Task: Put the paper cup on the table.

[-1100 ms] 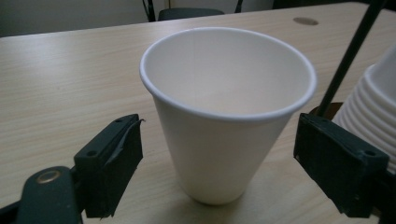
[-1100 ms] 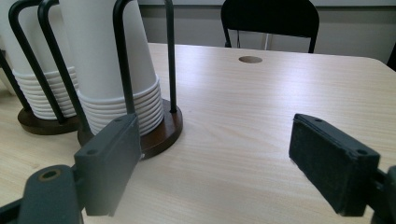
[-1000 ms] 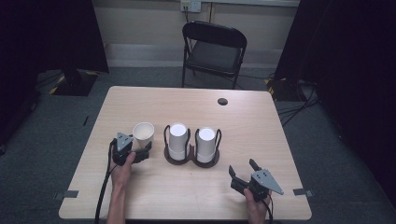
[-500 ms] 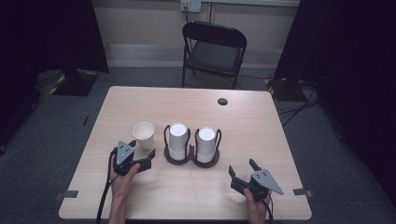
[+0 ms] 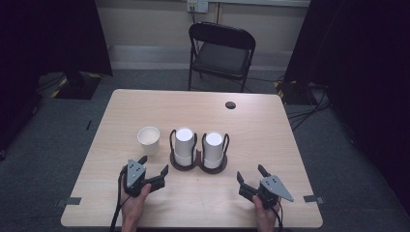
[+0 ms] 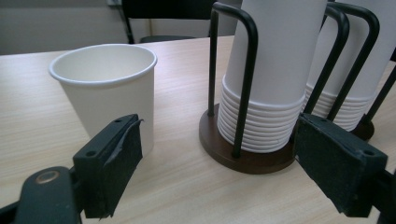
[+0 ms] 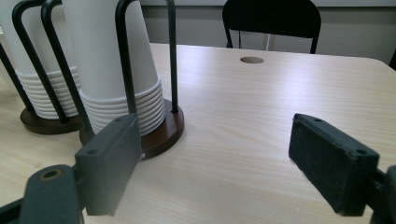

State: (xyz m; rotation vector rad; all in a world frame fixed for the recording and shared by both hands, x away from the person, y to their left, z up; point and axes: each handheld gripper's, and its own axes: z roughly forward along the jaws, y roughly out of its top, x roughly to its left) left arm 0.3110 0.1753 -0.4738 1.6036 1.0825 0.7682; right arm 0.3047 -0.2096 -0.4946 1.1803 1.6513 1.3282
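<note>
Two stacks of inverted white paper cups (image 5: 184, 145) (image 5: 213, 149) seated side by side in a black wire cup holder (image 5: 198, 164) with dark round bases, mid-table (image 5: 270, 140). One single paper cup (image 5: 148, 139) upright and empty, just left of the holder, apart from it. Left gripper (image 5: 154, 170) and right gripper (image 5: 251, 175) resting near the front edge, jaws spread wide, gripping nothing.

Room seen from above my seat: a light wood-grain worktop (image 5: 270, 130) with a round cable hole (image 5: 230, 105) near its far edge, standing on grey carpet (image 5: 58, 130). Beyond it, a black folding chair (image 5: 220, 55) faces me before a pale wall (image 5: 145, 21) bearing a socket plate (image 5: 197, 5). Black curtains (image 5: 48, 34) flank both sides; cables (image 5: 309, 104) trail at right.
</note>
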